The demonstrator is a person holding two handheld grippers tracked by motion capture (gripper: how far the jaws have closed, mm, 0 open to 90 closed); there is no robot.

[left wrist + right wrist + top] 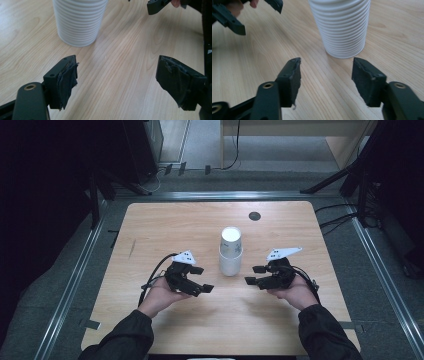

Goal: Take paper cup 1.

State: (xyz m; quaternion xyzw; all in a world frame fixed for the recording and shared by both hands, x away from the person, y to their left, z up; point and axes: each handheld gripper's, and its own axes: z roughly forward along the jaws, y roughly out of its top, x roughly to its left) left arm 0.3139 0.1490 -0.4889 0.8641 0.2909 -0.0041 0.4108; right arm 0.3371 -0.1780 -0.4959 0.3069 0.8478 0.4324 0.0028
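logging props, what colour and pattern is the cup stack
White, ribbed with fine rings, the cup stack shows best in the right gripper view.

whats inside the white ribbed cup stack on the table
From the high view, the top cup's mouth shows a plain white inside with no visible contents. The ribbed walls hide how many cups are nested and anything between them. It stands upright on the table.
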